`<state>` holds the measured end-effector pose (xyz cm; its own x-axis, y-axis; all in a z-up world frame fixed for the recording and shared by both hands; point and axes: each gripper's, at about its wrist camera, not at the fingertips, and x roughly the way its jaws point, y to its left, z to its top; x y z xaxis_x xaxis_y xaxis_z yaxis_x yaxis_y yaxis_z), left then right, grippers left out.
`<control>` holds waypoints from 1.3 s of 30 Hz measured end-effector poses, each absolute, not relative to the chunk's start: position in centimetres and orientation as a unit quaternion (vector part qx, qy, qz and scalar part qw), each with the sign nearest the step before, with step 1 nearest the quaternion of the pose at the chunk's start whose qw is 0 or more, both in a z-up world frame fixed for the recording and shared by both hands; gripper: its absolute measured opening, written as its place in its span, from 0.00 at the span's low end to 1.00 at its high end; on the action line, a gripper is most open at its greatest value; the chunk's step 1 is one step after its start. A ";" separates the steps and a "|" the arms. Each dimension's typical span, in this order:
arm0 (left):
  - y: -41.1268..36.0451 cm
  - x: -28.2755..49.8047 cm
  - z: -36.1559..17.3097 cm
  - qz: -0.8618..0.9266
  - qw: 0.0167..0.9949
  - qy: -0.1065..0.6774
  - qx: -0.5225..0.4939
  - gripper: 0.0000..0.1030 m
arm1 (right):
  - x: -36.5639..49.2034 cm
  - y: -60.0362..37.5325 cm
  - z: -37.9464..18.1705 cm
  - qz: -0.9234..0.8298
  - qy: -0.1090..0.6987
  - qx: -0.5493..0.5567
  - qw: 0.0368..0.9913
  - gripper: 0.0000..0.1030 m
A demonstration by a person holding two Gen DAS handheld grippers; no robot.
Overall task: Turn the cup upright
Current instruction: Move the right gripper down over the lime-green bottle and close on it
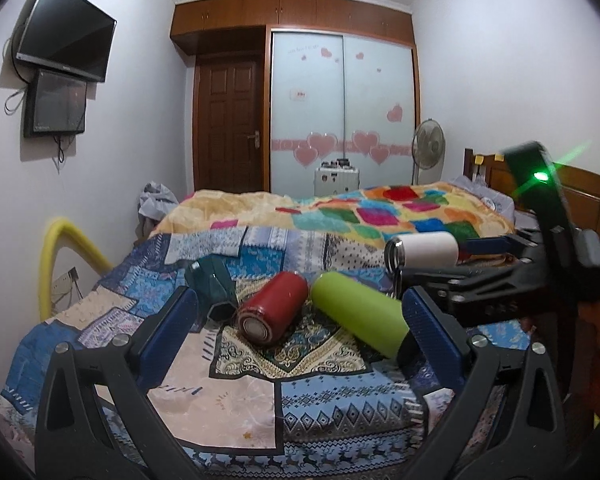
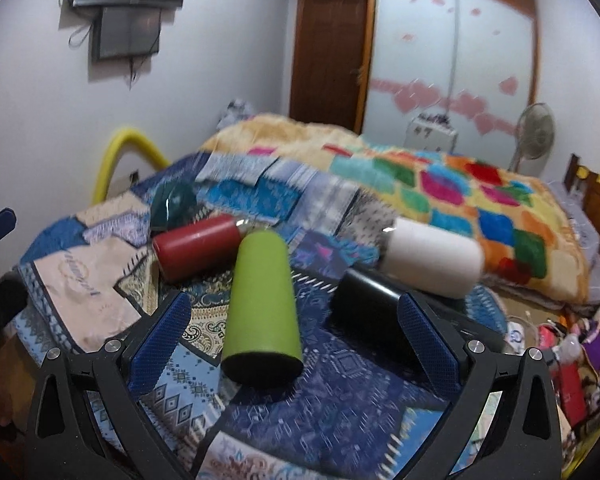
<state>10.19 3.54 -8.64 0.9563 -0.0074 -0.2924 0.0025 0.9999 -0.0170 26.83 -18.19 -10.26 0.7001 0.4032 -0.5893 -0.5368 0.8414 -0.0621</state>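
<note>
Several cups lie on their sides on the patterned bedspread (image 1: 340, 408). A green cup (image 1: 356, 312) (image 2: 262, 304) lies in the middle, a red cup (image 1: 272, 312) (image 2: 198, 246) to its left, a dark teal cup (image 1: 212, 284) (image 2: 172, 204) further left. A white cup (image 1: 424, 252) (image 2: 436, 258) and a black cup (image 2: 370, 306) lie to the right. My left gripper (image 1: 296, 320) is open above the red and green cups. My right gripper (image 2: 294, 320) is open with the green cup's base between its fingers; it also shows in the left wrist view (image 1: 500, 280), beside the white cup.
A colourful blanket (image 1: 380, 208) is heaped behind the cups. A yellow rail (image 1: 56, 256) stands at the bed's left edge. A wardrobe (image 1: 340, 112), fan (image 1: 428, 148) and door (image 1: 228, 124) are at the back. Toys (image 2: 572, 352) lie on the right.
</note>
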 end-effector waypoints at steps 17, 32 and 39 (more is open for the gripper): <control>5.0 13.2 -12.7 -0.004 0.981 0.190 -0.024 1.00 | 34.2 -12.4 -15.3 0.296 0.450 -0.194 0.820 0.88; 5.7 13.3 -13.3 0.006 0.980 0.196 -0.038 1.00 | 36.2 -11.6 -16.7 0.313 0.512 -0.159 0.784 0.62; 5.7 13.3 -13.0 0.009 0.981 0.192 -0.035 1.00 | 35.0 -12.5 -16.4 0.312 0.511 -0.168 0.783 0.60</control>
